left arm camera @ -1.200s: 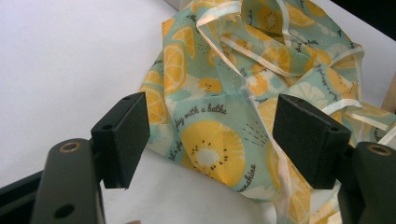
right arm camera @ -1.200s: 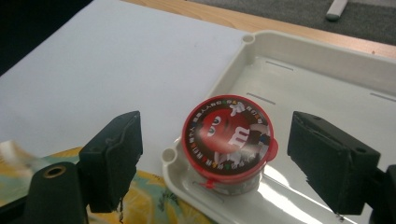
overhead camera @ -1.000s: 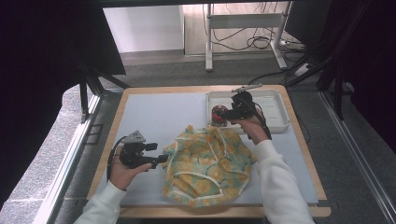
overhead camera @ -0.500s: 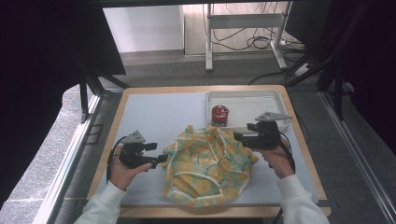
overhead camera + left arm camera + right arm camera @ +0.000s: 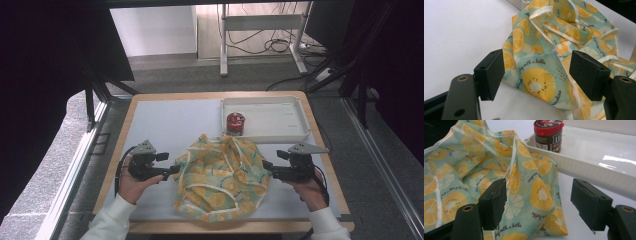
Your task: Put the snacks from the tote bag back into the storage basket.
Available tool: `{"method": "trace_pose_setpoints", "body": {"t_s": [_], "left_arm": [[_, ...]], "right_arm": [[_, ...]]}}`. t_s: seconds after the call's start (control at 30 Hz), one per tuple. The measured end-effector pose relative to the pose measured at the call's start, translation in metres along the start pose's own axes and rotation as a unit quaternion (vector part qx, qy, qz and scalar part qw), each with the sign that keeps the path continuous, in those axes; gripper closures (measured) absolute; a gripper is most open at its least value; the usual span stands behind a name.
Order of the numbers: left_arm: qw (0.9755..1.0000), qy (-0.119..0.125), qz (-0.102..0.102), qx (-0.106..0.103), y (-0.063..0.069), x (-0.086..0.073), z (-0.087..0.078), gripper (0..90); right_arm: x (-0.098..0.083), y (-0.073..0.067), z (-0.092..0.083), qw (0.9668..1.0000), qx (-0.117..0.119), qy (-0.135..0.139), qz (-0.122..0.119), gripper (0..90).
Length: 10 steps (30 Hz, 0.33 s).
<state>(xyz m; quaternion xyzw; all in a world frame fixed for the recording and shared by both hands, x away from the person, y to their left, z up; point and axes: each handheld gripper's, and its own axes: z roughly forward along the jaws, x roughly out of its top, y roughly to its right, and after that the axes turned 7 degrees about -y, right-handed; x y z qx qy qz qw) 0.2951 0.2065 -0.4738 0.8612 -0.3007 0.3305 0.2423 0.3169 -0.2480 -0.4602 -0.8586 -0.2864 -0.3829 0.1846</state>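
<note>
High view shows the fruit-print bag (image 5: pixel 222 175) lying crumpled, not yet gripped or spread. Left gripper (image 5: pixel 172 170) and right gripper (image 5: pixel 266 165) flank it with jaws apart, the right's having just narrowed around nothing. A red-lidded jar (image 5: pixel 235 123) already stands in the white tray (image 5: pixel 280 120).

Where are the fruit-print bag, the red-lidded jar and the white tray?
bag (image 5: pixel 222 175): high view, middle of the crumpled cloth.
jar (image 5: pixel 548 135): right gripper view, on its dark label below the red lid.
tray (image 5: pixel 295 136): high view, on its near rim.
</note>
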Motion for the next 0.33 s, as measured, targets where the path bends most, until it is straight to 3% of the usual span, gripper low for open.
{"method": "trace_pose_setpoints", "body": {"t_s": [0.33], "left_arm": [[1.0000, 0.004, -0.001, 0.001, -0.0018, -0.0010, -0.0033, 28.6]], "right_arm": [[-0.0027, -0.0001, -0.0033, 0.9999, -0.005, 0.015, -0.005, 26.0]]}}
